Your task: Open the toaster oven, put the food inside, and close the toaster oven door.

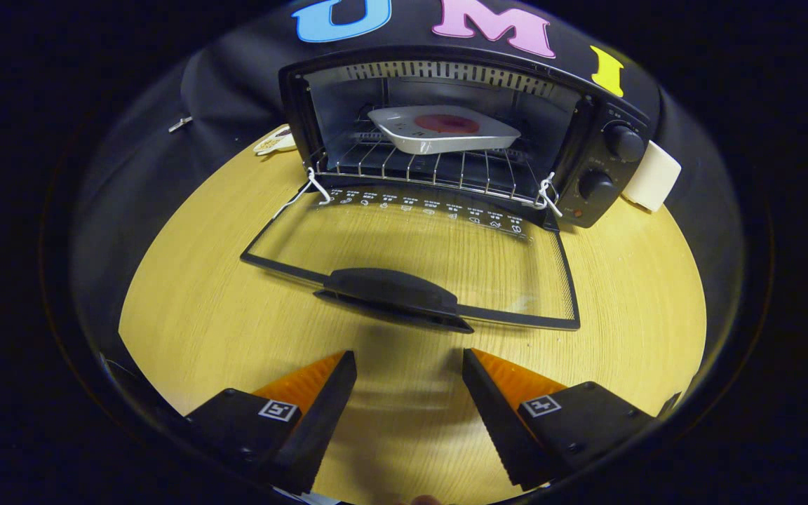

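Food (446, 124): red-topped, in a white tray (404, 137), upper centre of frame, on the wire rack (418, 168) inside the oven (460, 133); set deep enough, by the look, to let the door swing past. Door (411, 245) folded flat onto the table (621, 294), mid-frame, glass clear, dark handle (393, 291) nearest the fingers, handy for lifting shut. Gripper (409, 368) at lower centre, spread wide, holding nothing, just short of the handle. Two knobs (611, 165) at upper right; pale block (653, 175) beside the oven.
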